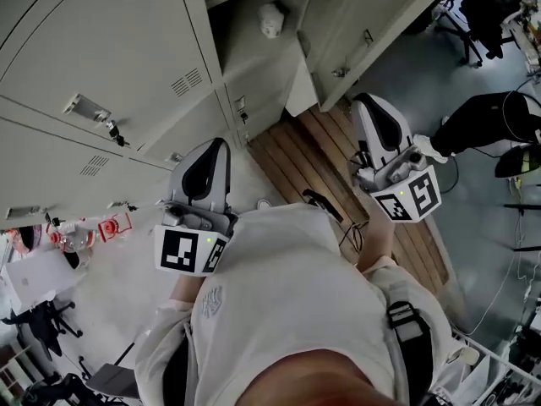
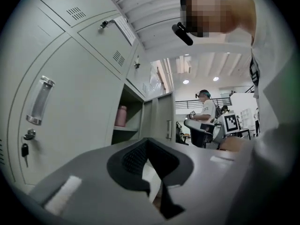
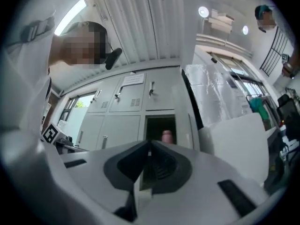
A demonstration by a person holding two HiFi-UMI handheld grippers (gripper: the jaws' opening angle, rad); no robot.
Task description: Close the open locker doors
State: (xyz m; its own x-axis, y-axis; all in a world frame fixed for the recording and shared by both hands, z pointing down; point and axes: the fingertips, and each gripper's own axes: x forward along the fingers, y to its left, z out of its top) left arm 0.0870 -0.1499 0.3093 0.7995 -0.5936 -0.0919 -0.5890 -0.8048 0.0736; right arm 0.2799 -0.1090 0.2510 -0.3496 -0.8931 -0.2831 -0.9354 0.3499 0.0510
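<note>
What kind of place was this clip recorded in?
Probably a locker area in an open workshop or lab: a bank of grey metal lockers, one open locker holding a pink bottle, and office chairs on the floor beyond.

Soft, even light fills the head view. The pale grey metal locker doors (image 1: 101, 49) read bright with no hard shadows, while the open locker compartment (image 1: 241, 49) sinks into shade. Both gripper views bend straight lines strongly and fall to black at the corners. In them the left gripper (image 2: 150, 142) and the right gripper (image 3: 150, 144) loom close and blurred. The round ceiling lamps (image 2: 186, 82) and a long bright ceiling strip (image 3: 70, 15) burn out to white glare.
</note>
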